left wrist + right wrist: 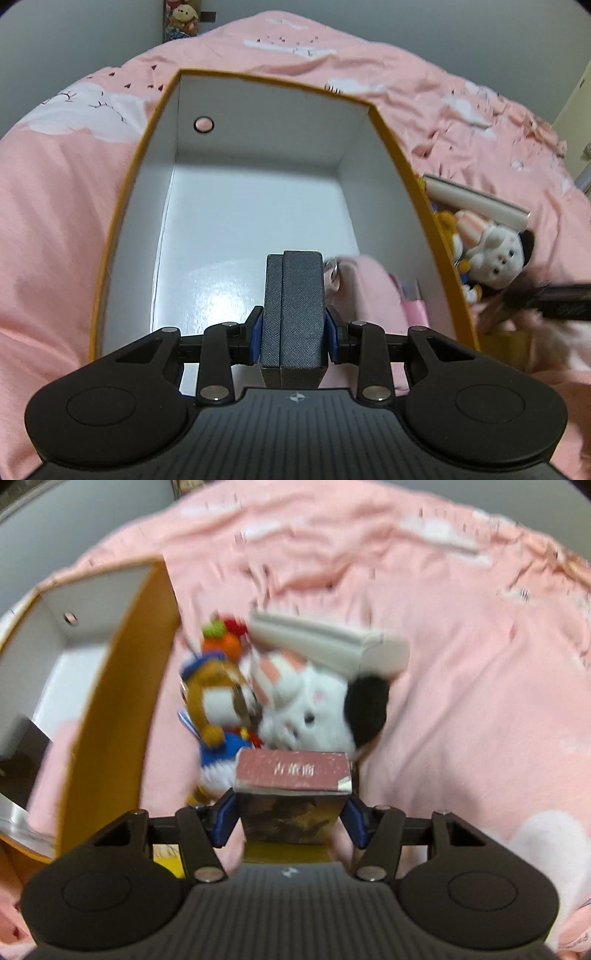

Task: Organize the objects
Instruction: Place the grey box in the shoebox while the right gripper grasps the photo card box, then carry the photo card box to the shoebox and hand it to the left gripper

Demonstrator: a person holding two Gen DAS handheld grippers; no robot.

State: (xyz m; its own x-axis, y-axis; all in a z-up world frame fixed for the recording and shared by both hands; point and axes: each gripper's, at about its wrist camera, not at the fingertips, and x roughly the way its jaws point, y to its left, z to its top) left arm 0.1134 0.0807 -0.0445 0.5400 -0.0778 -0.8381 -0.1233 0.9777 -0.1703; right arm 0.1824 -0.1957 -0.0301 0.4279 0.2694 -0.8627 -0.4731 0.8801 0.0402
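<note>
The left hand-held gripper [293, 328] clamped a dark case [293, 306] over the orange-rimmed box [388, 136] holding pink fabric [369, 291]; the right hand-held gripper [291, 812] gripped a book [291, 775].

Pink bedspread [66, 206] carries everything. Open orange box [122, 206] sits on it ahead of left gripper. Plush toys [310, 705] and white case [325, 642] lie ahead of right gripper.

Left gripper [293, 332] and right gripper [291, 816]: matte black ribbed housings, round side discs, silver screws, blue finger pads, small white emblem at 12 o'clock.
</note>
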